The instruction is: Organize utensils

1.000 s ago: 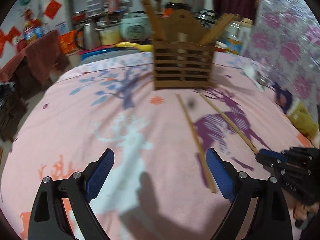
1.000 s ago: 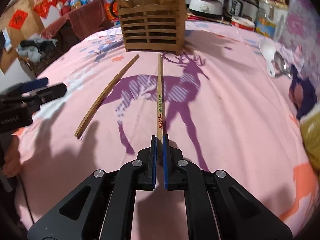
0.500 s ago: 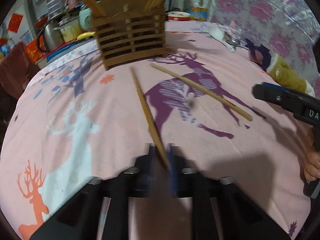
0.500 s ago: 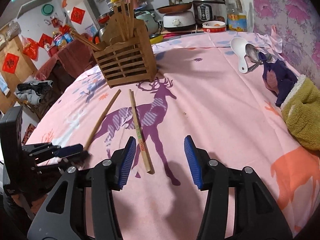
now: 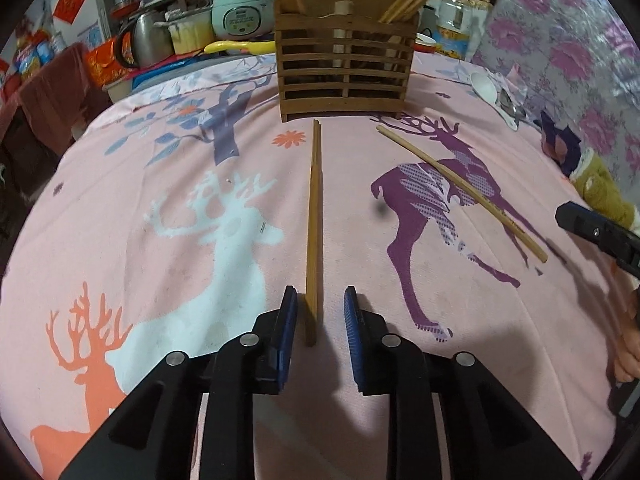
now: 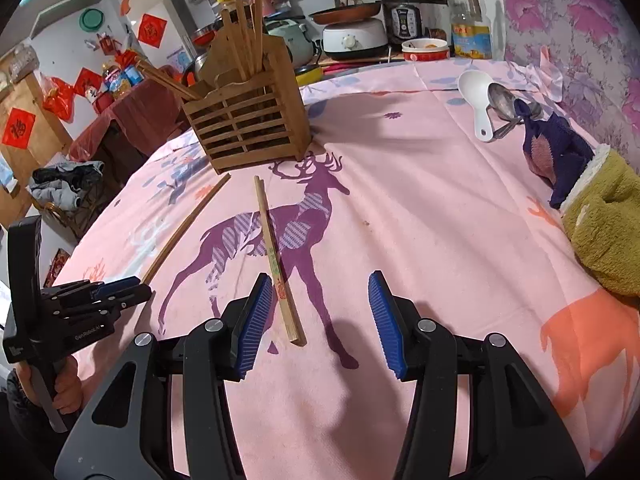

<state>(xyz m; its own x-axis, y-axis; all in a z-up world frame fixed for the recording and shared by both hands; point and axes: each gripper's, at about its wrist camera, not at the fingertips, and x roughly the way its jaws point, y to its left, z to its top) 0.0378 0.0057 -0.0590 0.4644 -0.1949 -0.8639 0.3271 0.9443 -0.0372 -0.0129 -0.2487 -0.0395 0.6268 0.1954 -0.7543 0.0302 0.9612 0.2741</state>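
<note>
A dark chopstick [image 5: 313, 224] lies on the pink deer cloth and points at the wooden slatted holder [image 5: 344, 74], which has several chopsticks in it. My left gripper [image 5: 320, 320] is open, and the near end of this chopstick lies between its blue pads, by the left one. A lighter chopstick [image 6: 276, 258] with printed marks lies between the two grippers; it also shows in the left wrist view [image 5: 460, 190]. My right gripper [image 6: 316, 316] is open wide and empty, with the chopstick's near end just inside its left pad. The holder also shows in the right wrist view [image 6: 250, 120].
A white spoon [image 6: 474, 92] and a metal spoon [image 6: 502, 104] lie at the far right. A purple cloth [image 6: 556, 156] and a yellow-green towel [image 6: 604, 220] lie at the right edge. Pots, a rice cooker and bottles stand behind the table.
My right gripper let go of the lighter chopstick and opened wide. My left gripper moved to the dark chopstick, closed in around its end, and now stands a little open.
</note>
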